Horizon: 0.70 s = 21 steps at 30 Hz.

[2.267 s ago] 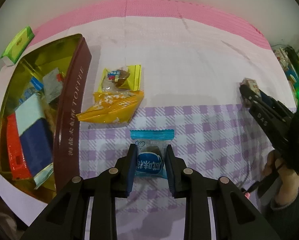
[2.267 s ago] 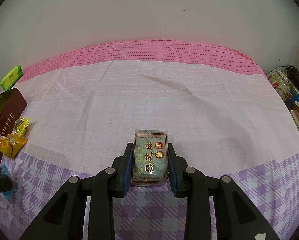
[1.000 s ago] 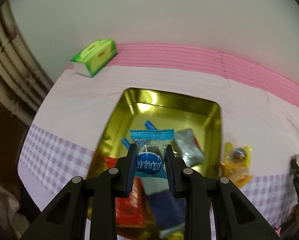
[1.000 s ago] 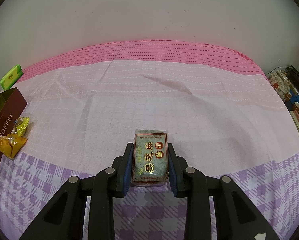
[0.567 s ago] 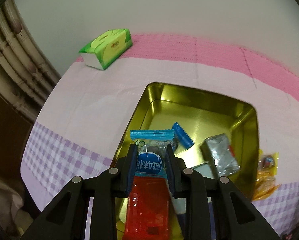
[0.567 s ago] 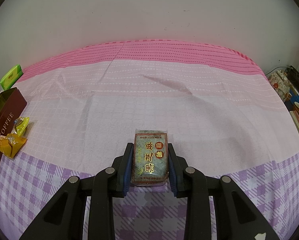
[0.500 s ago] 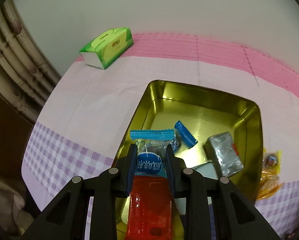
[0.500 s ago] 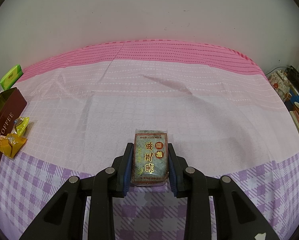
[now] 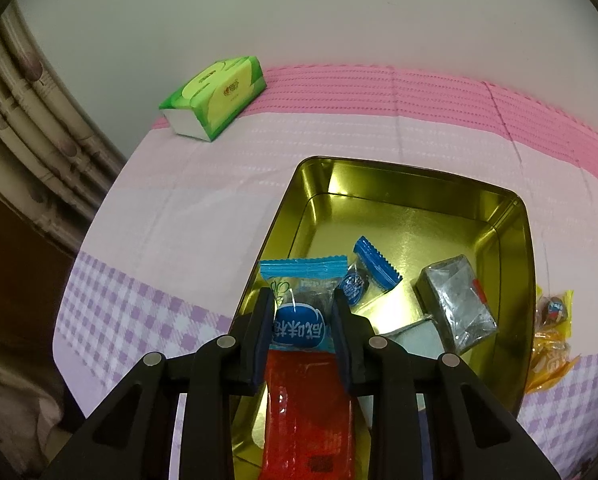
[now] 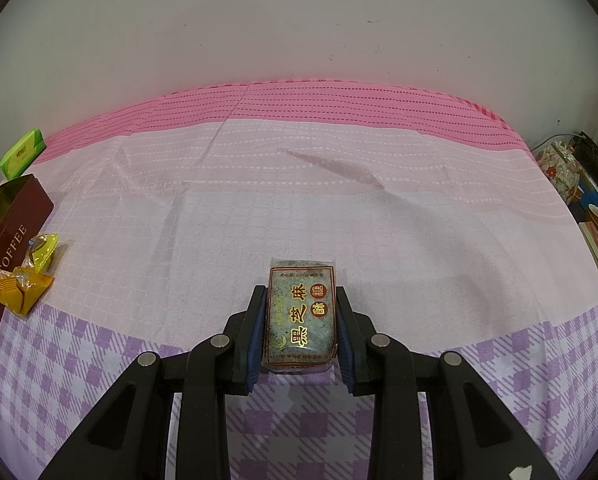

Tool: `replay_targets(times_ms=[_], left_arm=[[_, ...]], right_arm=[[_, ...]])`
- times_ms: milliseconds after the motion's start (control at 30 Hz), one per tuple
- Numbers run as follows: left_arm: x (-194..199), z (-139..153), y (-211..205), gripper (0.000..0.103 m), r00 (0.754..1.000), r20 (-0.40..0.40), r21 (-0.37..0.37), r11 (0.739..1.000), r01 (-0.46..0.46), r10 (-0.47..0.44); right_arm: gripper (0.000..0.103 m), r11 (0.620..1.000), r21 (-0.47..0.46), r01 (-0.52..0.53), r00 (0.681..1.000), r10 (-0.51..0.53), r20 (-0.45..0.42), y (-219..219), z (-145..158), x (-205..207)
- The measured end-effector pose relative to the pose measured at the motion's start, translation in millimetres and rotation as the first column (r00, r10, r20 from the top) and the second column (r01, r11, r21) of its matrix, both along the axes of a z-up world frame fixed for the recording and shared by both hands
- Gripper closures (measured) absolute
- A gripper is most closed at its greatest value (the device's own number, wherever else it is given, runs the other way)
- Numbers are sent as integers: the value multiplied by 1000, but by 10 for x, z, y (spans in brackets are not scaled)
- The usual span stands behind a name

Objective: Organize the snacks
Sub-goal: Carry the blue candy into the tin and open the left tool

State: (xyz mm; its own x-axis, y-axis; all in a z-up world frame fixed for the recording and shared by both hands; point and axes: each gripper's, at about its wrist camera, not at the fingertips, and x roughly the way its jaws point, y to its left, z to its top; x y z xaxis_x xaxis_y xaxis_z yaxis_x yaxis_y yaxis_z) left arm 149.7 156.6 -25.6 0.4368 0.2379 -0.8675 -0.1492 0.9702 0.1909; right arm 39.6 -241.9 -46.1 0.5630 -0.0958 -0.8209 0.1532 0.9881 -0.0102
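Note:
My left gripper [image 9: 302, 304] is shut on a blue-wrapped candy [image 9: 299, 322] and holds it over the near left part of the open gold tin [image 9: 399, 184]. Inside the tin lie a red packet [image 9: 307, 412], a small blue candy [image 9: 369, 270] and a silver packet [image 9: 455, 304]. My right gripper [image 10: 301, 300] is shut on a dark sesame bar packet [image 10: 301, 316] above the tablecloth. The tin's brown side marked TOFFEE [image 10: 7, 256] shows at the far left of the right wrist view, with yellow snack packets [image 10: 23, 288] beside it.
A green tissue pack [image 9: 215, 96] lies at the table's back left corner, also in the right wrist view [image 10: 21, 152]. Yellow snacks [image 9: 551, 336] lie right of the tin. The table's left edge drops off near a curtain [image 9: 31, 132]. Clutter [image 10: 579, 184] stands at the far right.
My left gripper has carried the blue candy from the checked cloth to above the tin and is drifting slightly left over it. The right gripper has not moved.

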Motion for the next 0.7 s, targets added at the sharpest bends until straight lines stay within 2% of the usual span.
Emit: replay_targets(times_ms=[300,433,700], left_arm=[[-38,53,7,71,1000,-4,-12,1000,16,-16],[-63,100,14,62,1000,7,-34,999,20,-20],[-171,207,-32,61,998,34,-17,999,49,-49]], right_arm=[[73,1000,-2,0,1000,0,-1,1,0,0],[73,1000,-4,-1,1000,1,-1,-3,0,-1],[73,1000,-5,-2,1000,2,-1,-11,3,-4]])
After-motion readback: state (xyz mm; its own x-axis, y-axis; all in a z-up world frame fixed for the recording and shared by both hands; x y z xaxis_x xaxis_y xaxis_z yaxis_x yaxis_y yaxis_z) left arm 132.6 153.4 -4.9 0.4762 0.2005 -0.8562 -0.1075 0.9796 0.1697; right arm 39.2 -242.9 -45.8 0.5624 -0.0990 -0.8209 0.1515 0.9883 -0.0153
